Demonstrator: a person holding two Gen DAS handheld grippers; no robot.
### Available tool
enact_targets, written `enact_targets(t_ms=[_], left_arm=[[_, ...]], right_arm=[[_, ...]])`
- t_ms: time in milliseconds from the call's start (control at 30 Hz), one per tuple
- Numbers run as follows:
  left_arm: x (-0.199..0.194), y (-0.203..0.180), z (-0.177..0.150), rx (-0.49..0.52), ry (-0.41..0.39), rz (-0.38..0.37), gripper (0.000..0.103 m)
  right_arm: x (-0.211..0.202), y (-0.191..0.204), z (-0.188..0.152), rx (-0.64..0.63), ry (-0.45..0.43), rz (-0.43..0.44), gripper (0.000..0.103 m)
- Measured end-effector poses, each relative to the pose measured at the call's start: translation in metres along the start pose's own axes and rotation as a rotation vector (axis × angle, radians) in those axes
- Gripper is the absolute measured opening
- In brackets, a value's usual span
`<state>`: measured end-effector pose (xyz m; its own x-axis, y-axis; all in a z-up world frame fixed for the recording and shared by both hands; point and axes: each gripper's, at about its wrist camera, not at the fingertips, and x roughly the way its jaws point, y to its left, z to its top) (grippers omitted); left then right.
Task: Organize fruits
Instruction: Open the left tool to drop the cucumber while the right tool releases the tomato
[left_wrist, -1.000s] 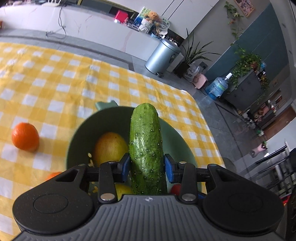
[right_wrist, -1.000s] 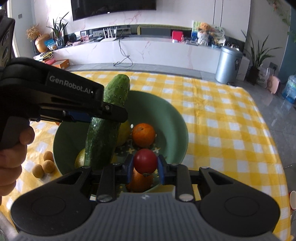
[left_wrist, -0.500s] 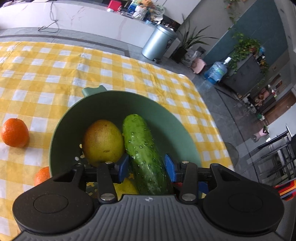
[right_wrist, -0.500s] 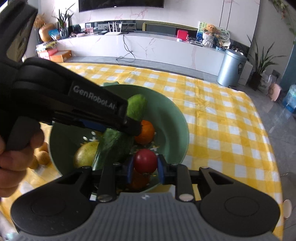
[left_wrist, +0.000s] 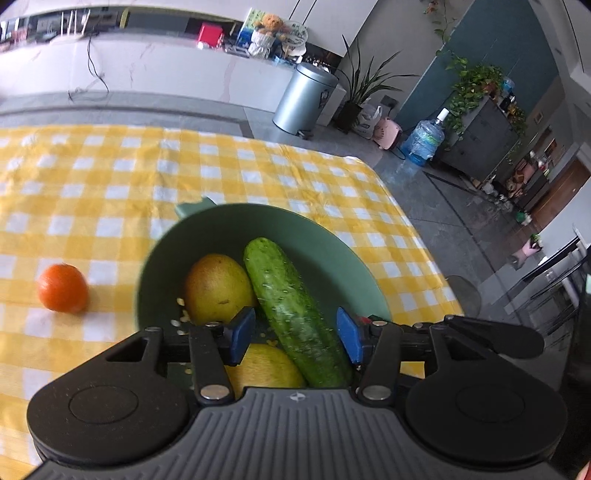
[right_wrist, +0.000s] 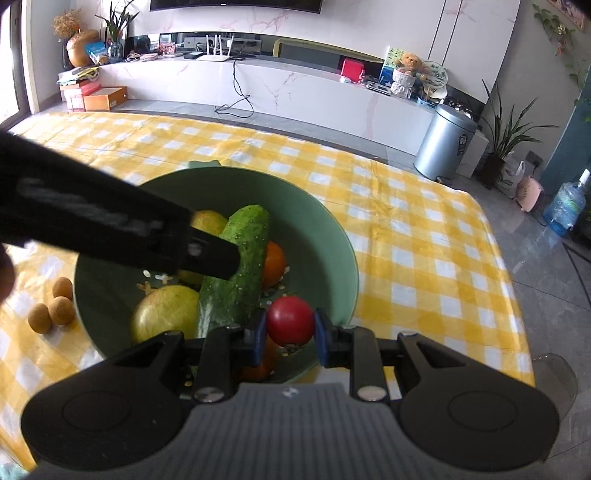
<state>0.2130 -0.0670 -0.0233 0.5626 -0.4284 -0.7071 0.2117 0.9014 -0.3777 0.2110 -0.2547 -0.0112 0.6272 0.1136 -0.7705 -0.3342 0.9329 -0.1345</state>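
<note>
A green bowl (left_wrist: 325, 236) (right_wrist: 332, 236) sits on the yellow checked tablecloth. Inside it a cucumber (left_wrist: 291, 310) (right_wrist: 236, 269) lies beside a yellow-green mango (left_wrist: 216, 288) (right_wrist: 166, 314), a lemon (left_wrist: 266, 365) and oranges (right_wrist: 275, 264). My left gripper (left_wrist: 295, 334) hovers over the bowl with its jaws opening; the cucumber lies between the blue pads, clear of both. My right gripper (right_wrist: 290, 332) is shut on a red tomato (right_wrist: 290, 320) above the bowl's near rim. The left gripper's dark body (right_wrist: 110, 225) crosses the right wrist view.
An orange (left_wrist: 62, 288) lies on the cloth left of the bowl. Three small brown fruits (right_wrist: 51, 310) sit by the bowl's left side. The table's right edge (right_wrist: 495, 236) drops to a grey floor with a metal bin (right_wrist: 443, 142).
The left gripper let go of the cucumber, which dropped from upright to lying in the bowl. Its jaws spread and it drew back a little. The right gripper kept holding the tomato.
</note>
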Motion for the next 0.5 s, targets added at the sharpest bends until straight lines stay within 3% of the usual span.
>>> enact_targets(t_ms=[233, 500], left_arm=[[-0.018, 0.002, -0.005, 0.054, -0.009, 0.093, 0.059], [-0.034, 0.012, -0.011, 0.065, -0.005, 0.139, 0.060]], right_arm=[[0.006, 0.011, 0.006, -0.134, 0.057, -0.057, 0.023], [0.010, 0.026, 0.006, -0.271, 0.106, -0.110, 0.023]])
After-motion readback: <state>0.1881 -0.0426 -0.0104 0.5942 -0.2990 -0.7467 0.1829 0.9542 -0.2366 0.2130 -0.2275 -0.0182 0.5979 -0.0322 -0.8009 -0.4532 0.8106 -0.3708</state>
